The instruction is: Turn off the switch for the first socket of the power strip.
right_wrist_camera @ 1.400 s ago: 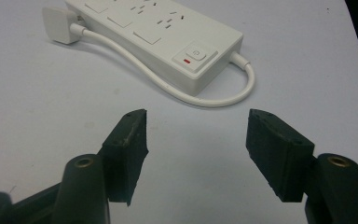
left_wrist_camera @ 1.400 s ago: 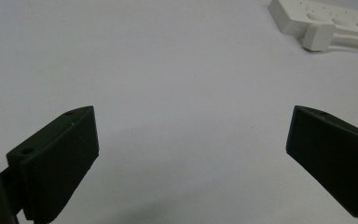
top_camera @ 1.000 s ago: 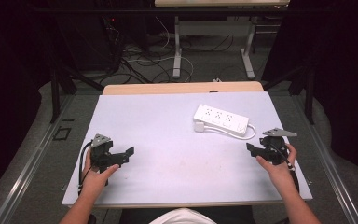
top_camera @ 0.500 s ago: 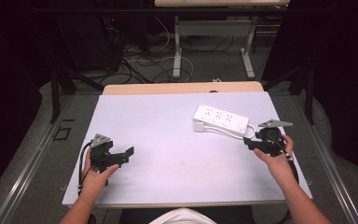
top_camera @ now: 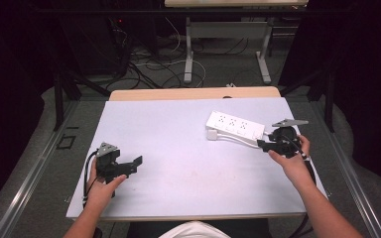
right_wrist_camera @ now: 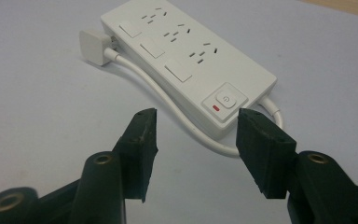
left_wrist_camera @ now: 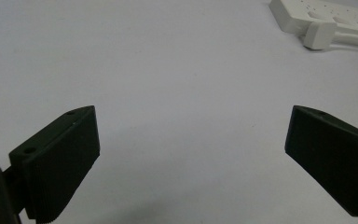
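Observation:
A white power strip (top_camera: 235, 125) (right_wrist_camera: 189, 60) lies on the right half of the table, its white cable (right_wrist_camera: 163, 99) looped along its near side to a white plug (top_camera: 212, 135) (right_wrist_camera: 93, 46). My right gripper (top_camera: 261, 144) (right_wrist_camera: 196, 126) is open just short of the strip's switch end, jaws on either side of the cable loop, touching nothing. My left gripper (top_camera: 136, 164) (left_wrist_camera: 189, 140) rests open at the table's front left with bare tabletop between its jaws; the strip (left_wrist_camera: 326, 18) lies far off.
The pale grey table (top_camera: 178, 148) has a wooden strip along its far edge (top_camera: 193, 93). Beyond it, floor cables (top_camera: 149, 64) and another table's white legs (top_camera: 188, 54). Metal rails run beside the table on both sides.
My right gripper has moved left and forward, up to the power strip's switch end. The left gripper has stayed in place.

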Demonstrator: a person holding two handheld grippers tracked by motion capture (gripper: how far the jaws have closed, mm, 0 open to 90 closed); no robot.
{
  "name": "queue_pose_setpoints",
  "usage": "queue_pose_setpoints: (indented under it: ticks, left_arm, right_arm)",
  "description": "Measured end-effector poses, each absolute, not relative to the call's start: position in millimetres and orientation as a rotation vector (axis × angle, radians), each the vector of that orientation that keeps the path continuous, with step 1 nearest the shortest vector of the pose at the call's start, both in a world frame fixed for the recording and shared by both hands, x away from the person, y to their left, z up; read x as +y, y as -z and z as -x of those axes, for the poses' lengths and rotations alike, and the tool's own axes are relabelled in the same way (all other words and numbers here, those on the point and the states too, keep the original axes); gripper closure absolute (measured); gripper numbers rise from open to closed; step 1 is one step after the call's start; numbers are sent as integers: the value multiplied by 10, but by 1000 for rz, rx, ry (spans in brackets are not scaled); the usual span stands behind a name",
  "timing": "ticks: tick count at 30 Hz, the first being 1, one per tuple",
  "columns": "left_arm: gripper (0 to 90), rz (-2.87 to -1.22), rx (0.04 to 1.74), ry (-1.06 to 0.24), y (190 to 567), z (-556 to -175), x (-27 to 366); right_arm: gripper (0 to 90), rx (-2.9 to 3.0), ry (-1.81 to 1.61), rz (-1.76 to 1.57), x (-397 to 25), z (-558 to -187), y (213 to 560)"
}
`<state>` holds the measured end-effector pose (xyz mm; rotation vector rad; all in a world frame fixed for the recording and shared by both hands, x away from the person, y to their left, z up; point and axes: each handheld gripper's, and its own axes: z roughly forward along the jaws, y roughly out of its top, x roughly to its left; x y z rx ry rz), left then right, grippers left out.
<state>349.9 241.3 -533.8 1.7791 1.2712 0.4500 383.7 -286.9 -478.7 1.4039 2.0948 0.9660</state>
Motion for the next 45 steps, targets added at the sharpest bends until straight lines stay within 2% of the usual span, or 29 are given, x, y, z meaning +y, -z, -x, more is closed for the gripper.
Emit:
queue_pose_setpoints:
  ticks: [45]
  left_arm:
    - [33, -1781, 1268, -449, 5338, -3503, 2416]
  right_arm:
    - [689, 2155, -931, -1379, -2791, -4367, 4599]
